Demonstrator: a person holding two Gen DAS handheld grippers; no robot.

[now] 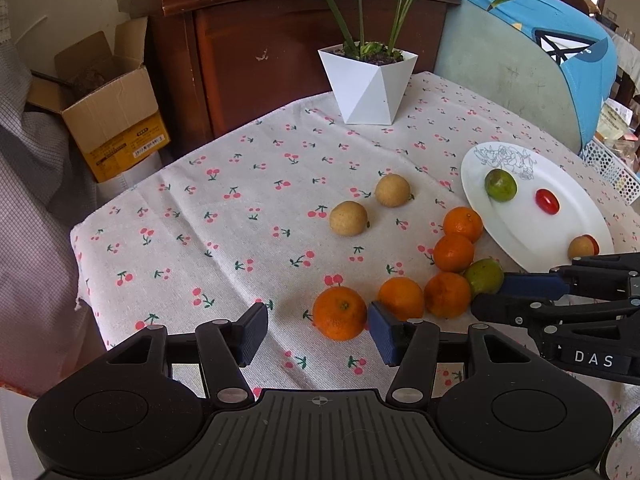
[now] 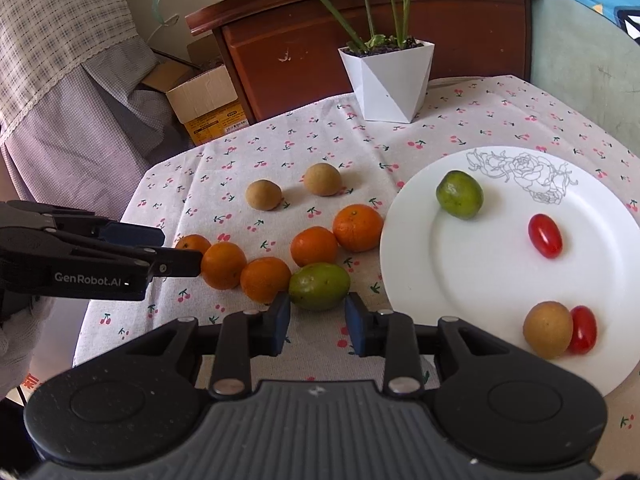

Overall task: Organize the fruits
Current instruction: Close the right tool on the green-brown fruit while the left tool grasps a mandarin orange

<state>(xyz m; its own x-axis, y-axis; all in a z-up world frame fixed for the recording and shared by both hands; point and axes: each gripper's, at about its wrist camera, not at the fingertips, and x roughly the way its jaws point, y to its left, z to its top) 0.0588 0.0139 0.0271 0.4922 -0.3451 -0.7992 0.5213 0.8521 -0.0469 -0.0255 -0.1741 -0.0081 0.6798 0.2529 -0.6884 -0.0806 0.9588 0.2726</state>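
On the cherry-print cloth lie several oranges and two tan round fruits. The leftmost orange sits between the tips of my left gripper; its left pad stands clear of the fruit, so the jaws are open. My right gripper is shut on a green fruit at its fingertips, beside the white plate. On the plate rest another green fruit, two red cherry tomatoes and a tan fruit. The right gripper also shows side-on, pads against the green fruit.
A white faceted plant pot stands at the back of the table before a wooden cabinet. An open cardboard box sits beyond the table's left edge. A white perforated basket lies past the plate.
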